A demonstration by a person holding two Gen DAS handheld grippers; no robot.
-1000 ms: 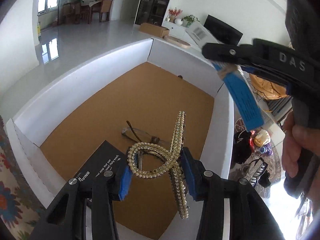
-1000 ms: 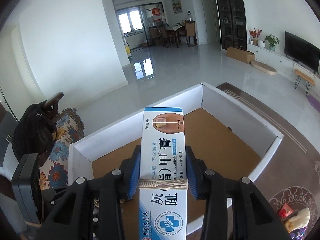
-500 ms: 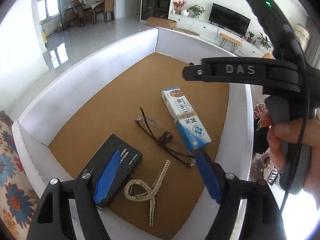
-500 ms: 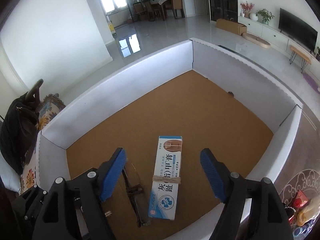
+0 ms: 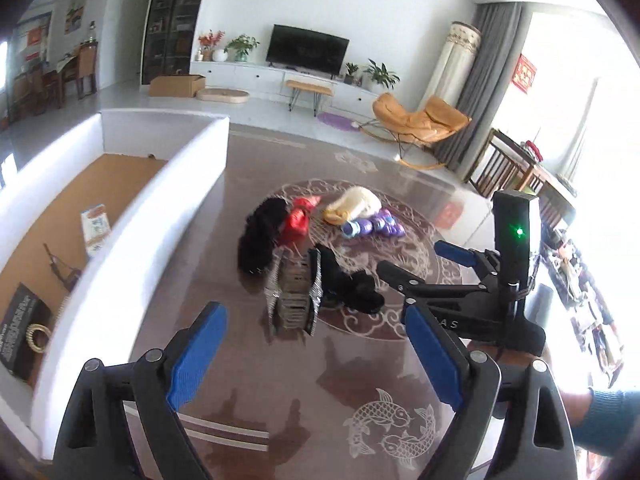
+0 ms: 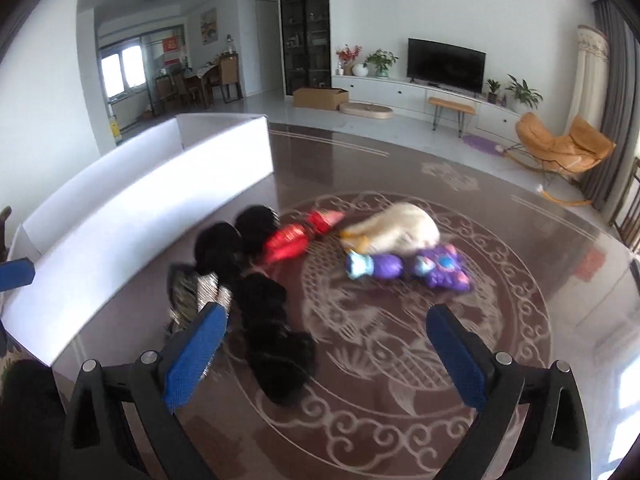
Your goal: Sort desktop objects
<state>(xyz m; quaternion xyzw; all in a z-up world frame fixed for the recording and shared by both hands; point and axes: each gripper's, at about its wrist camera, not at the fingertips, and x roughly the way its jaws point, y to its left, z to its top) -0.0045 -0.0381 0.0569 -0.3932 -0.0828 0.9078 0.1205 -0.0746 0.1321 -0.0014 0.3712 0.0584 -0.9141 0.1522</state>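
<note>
Hovering with blue pads spread wide and holding nothing, the left hand-held gripper and right hand-held gripper face a cluster on the glossy brown patterned desk: a rhinestone-studded hair claw, black fluffy scrunchies, a red foil packet, a cream plush toy and a purple toy. Left of them stands the white-walled cardboard tray, where the blue-and-white nail cream box, dark-framed glasses and black card lie. A television lines the far wall. Half a second earlier, both grippers hung over the tray.
</note>
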